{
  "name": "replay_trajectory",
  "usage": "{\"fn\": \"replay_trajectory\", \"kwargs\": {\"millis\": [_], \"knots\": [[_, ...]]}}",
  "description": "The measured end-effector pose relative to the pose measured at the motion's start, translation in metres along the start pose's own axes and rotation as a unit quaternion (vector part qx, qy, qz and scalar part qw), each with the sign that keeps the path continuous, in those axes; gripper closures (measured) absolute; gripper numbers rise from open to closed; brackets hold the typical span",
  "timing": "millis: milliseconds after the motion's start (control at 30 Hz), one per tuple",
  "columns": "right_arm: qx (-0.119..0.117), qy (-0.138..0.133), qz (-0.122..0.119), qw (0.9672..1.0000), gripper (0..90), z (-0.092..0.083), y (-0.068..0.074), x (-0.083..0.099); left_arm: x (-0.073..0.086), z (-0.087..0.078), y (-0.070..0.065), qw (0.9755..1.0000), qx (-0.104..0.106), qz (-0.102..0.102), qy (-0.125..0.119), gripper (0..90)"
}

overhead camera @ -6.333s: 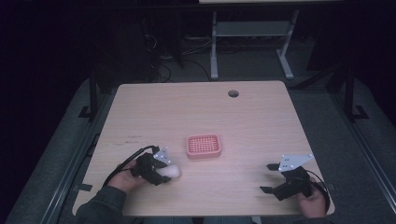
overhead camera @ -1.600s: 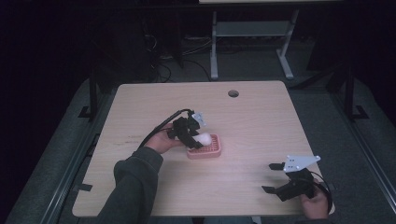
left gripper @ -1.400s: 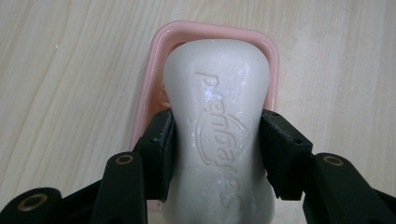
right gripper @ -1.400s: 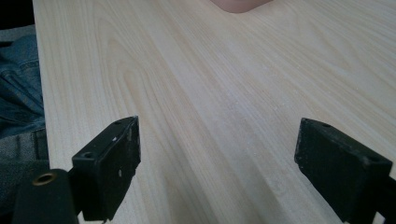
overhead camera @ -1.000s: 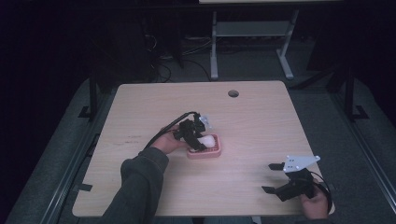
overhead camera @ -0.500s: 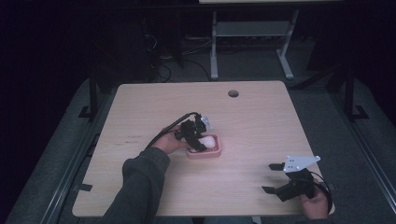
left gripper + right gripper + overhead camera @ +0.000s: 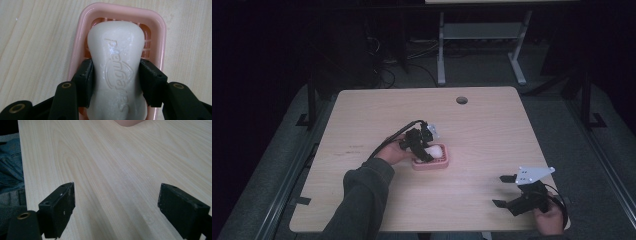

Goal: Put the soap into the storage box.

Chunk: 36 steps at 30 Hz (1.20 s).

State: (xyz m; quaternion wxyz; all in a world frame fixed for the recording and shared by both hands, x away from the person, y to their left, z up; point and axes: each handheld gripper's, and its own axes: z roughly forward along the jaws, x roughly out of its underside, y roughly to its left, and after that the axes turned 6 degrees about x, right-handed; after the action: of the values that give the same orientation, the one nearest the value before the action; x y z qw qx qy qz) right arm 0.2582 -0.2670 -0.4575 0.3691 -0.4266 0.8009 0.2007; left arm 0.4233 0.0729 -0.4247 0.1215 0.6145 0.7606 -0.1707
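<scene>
White and waxy, the bar of soap [image 7: 116, 72] fills the middle of the left gripper view, its embossed lettering facing the camera, with the two black pads of the left gripper [image 7: 116, 83] pressed against its narrow waist on either side. Its far end lies over the slatted floor of the pink soap dish [image 7: 157, 30], whose rounded rim frames the bar in the upper half of that frame. In the high view the dish [image 7: 443, 163] sits just left of the centre of the pale wooden table [image 7: 492, 130], and the left gripper [image 7: 424, 149] reaches it from the left, the soap [image 7: 435, 149] a small white spot at its tip. The right gripper [image 7: 507, 191] rests at the lower right of the high view, well apart from the dish, its jaws standing wide with nothing between them but bare tabletop.
</scene>
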Motion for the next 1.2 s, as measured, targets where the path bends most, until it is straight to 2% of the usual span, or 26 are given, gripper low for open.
{"fn": "replay_trajectory", "kwargs": {"millis": [300,933,1200], "knots": [[-0.001,0.001,0.001,1.0000,14.1,0.000,0.000,0.000,0.000,0.000,-0.001,1.0000,-0.004,-0.001,0.001,48.6],[0.000,0.002,0.000,1.0000,14.1,0.001,0.000,0.000,-0.001,-0.013,-0.006,0.9998,-0.006,0.004,-0.017,43.0],[0.001,0.001,0.001,1.0000,14.1,0.001,0.000,0.000,-0.002,-0.012,-0.007,0.9999,-0.010,0.005,-0.013,39.8]]}}
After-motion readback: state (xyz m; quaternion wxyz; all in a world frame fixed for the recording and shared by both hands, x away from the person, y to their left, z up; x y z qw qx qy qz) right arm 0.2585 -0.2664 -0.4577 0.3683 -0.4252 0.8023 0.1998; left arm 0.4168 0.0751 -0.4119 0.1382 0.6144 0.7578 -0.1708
